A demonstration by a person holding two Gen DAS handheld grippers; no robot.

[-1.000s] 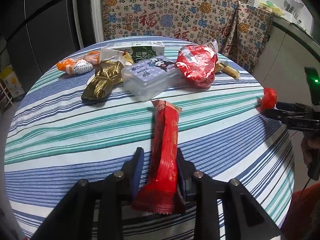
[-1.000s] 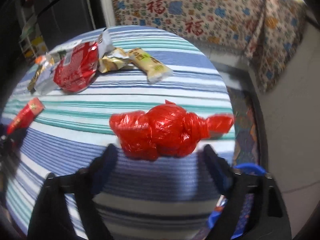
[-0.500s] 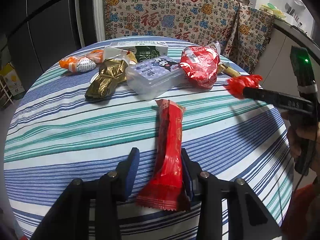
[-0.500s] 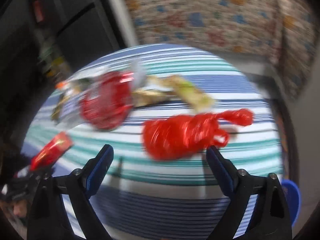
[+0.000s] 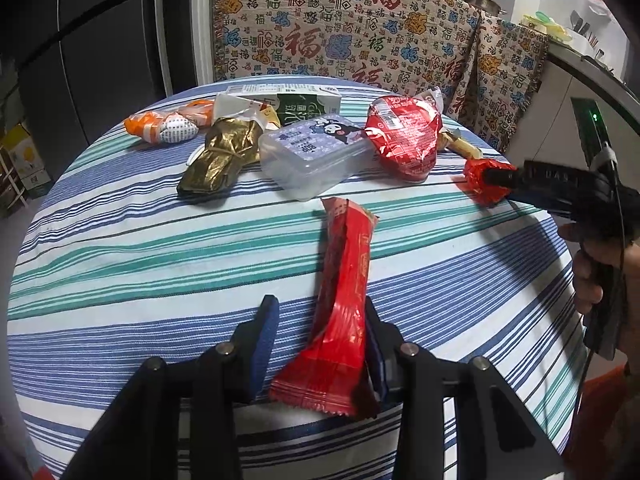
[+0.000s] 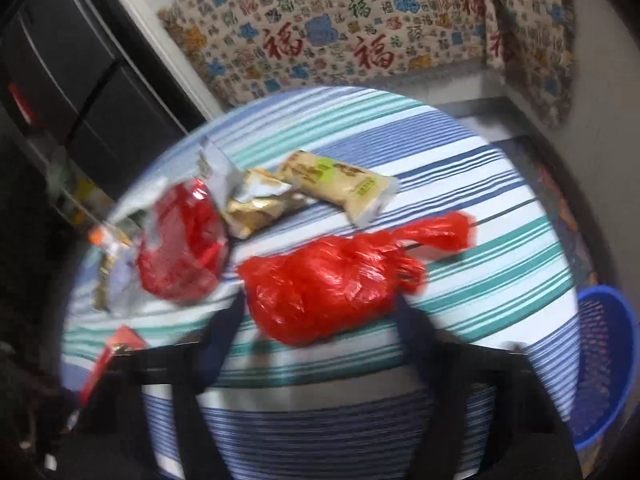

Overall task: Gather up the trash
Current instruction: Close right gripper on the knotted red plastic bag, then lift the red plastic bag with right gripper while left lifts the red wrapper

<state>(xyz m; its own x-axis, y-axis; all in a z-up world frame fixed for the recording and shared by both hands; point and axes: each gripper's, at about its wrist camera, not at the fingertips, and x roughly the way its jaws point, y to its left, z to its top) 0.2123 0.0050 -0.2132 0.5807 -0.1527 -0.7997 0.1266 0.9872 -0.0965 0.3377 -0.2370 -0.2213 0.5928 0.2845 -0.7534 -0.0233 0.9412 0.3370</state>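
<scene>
The right gripper (image 6: 320, 312) has just been closing on the knotted red plastic bag (image 6: 332, 284), which sits between its jaws on the striped table (image 5: 160, 240); a second ago those jaws stood wide on either side of the bag, and now their pads have come in against its two sides. In the left wrist view the same gripper has moved from the table's right edge inward, its tip now buried in the red bag just beside the round red foil packet (image 5: 404, 140). The view has also rolled, so the table now tilts in the right wrist picture, and a blue mesh basket (image 6: 604, 364) shows beyond the table's rim at right.

The left gripper (image 5: 320, 340) is half open around the long red snack wrapper (image 5: 344, 308), much as before: the right pad touches the wrapper, the left one stands clear of it. Farther back lie a clear plastic box (image 5: 312, 156), a gold foil wrapper (image 5: 224, 156), an orange-and-white packet (image 5: 164, 128) and a green carton (image 5: 296, 104), all unmoved.
</scene>
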